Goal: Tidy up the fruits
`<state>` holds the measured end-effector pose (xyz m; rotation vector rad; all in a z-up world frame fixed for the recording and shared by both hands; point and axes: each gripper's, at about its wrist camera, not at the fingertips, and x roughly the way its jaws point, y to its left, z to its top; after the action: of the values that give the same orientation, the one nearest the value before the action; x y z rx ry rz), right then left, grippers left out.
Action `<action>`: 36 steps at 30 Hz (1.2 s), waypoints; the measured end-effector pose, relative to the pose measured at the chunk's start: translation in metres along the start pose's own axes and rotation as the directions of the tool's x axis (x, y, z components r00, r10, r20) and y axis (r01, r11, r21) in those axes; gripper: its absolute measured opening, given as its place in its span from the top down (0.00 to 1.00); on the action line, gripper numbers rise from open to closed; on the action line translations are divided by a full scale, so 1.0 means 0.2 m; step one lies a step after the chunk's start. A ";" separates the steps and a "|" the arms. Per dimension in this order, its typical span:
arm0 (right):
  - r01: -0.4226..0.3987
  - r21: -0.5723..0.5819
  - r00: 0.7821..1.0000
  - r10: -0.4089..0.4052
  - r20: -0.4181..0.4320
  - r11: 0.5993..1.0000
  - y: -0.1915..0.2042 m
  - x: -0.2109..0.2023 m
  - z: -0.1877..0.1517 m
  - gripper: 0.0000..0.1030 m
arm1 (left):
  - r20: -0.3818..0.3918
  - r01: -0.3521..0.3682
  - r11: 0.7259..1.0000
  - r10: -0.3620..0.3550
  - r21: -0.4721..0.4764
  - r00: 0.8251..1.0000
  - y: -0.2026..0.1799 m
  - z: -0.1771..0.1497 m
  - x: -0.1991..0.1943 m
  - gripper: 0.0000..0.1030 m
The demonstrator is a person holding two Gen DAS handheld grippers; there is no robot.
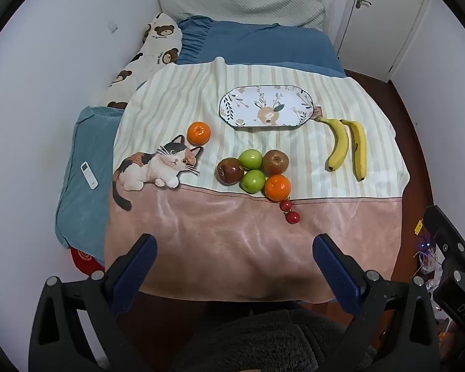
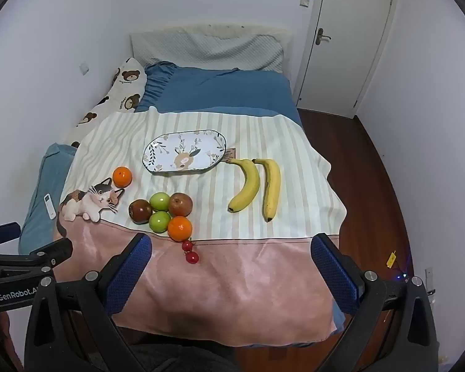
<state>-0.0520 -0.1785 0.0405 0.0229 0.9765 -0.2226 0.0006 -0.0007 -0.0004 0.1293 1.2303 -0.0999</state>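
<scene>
Left wrist view: left gripper (image 1: 234,245) released, jaws wide, nothing between them, hovering over the pink end of the blanket (image 1: 220,248) on the bed. Oval plate (image 1: 232,114) bare. Fruit all lies on the blanket: lone orange (image 1: 198,132) beside the printed cat; a touching cluster of two green apples (image 1: 250,158), two reddish apples (image 1: 275,161) and a second orange (image 1: 277,187); two small red fruits (image 1: 290,212) just below it; two bananas (image 1: 338,142) right of the plate.

Right wrist view: right gripper (image 2: 231,246) also released and empty, near the blanket's edge. Same layout; plate (image 2: 155,155) holds nothing. Judgement: organizing not begun; every fruit remains to be placed.
</scene>
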 end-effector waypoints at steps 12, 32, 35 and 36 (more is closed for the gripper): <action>-0.012 0.010 1.000 0.012 -0.002 1.000 0.00 0.00 0.00 0.00 | 0.016 0.015 1.000 -0.015 0.000 1.000 0.05 0.03 -0.05 0.00; -0.045 0.047 0.999 0.046 -0.013 0.998 0.01 -0.01 0.01 0.00 | 0.031 0.016 1.000 -0.016 -0.005 0.999 0.04 0.02 -0.05 0.00; -0.048 0.050 0.999 0.049 -0.015 0.998 0.01 -0.01 0.01 0.00 | 0.033 0.017 1.000 -0.017 -0.005 0.999 0.04 0.03 -0.06 0.00; -0.048 0.050 0.999 0.049 -0.015 0.998 0.01 -0.01 0.01 0.00 | 0.032 0.018 1.000 -0.018 -0.005 0.999 0.04 0.03 -0.06 0.00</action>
<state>-0.0515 -0.1767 0.0431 0.0940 0.9850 -0.2027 0.0036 0.0058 0.0127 0.1115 1.1998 -0.1135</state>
